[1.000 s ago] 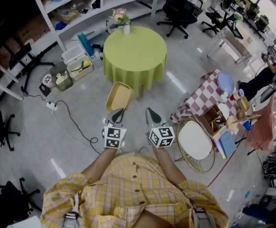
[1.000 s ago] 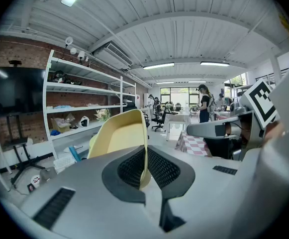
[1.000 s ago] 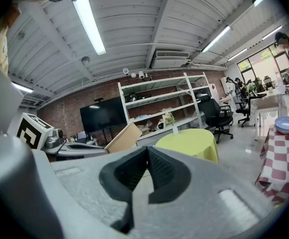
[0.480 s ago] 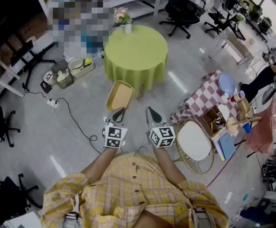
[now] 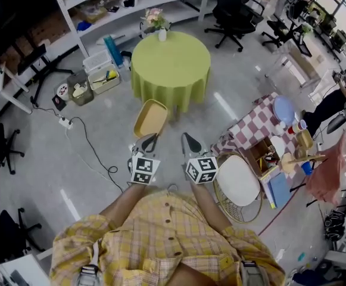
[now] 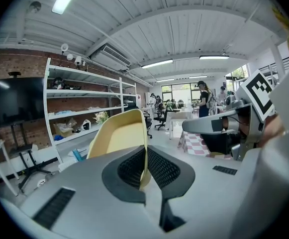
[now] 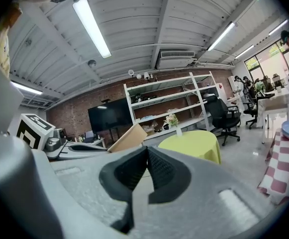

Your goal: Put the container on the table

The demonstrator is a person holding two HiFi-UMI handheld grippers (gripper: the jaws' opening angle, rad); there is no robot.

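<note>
Nearest is the person's yellow checked shirt (image 5: 161, 237), with both grippers held out side by side just beyond it, over bare floor. The left gripper (image 5: 147, 140) has its jaws pinched on one thin wall of the yellow container (image 5: 150, 119), which its own view shows standing edge-on between the ribbed pads. The right gripper (image 5: 187, 140) sits just to the right of it, jaws pressed together with nothing between them. The container is off the ground, sticking out from the left jaws away from the person, its long axis running near to far and its open side turned up and to the left. Straight ahead along that axis, past a strip of floor, stands the round green table (image 5: 170, 64), its near part bare and a small vase of flowers (image 5: 159, 25) at its far edge. Judging by this, the left gripper must carry the container forward and set it down short of the vase.
</note>
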